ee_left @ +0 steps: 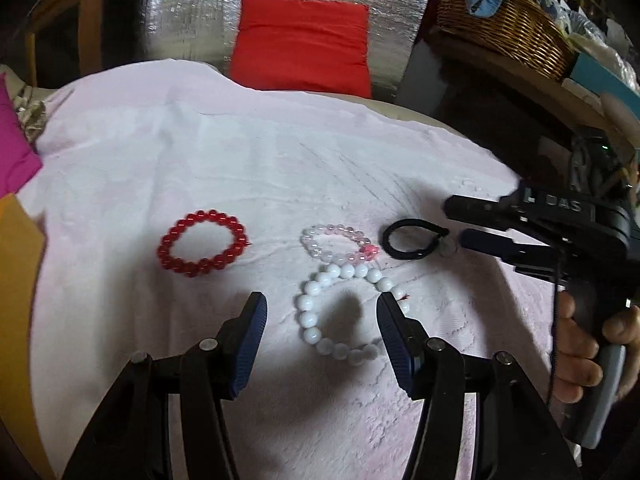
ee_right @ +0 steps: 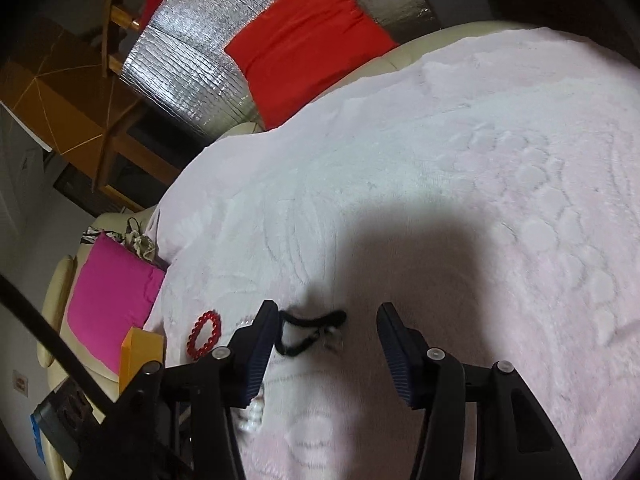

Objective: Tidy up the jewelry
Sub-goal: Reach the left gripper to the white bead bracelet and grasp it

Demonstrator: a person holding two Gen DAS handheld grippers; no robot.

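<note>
pink towel [ee_left: 200, 152] carries four bracelets; both grippers open; left gripper [ee_left: 322, 312] brackets white bracelet [ee_left: 320, 312].

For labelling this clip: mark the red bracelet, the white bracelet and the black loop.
red bracelet [ee_left: 236, 226], left wrist view, on a bead at its right side.
white bracelet [ee_left: 307, 317], left wrist view, on a left-side bead.
black loop [ee_left: 400, 254], left wrist view, on its lower cord.

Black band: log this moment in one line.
left gripper open over white bracelet | right gripper open at black band | nothing held
</note>
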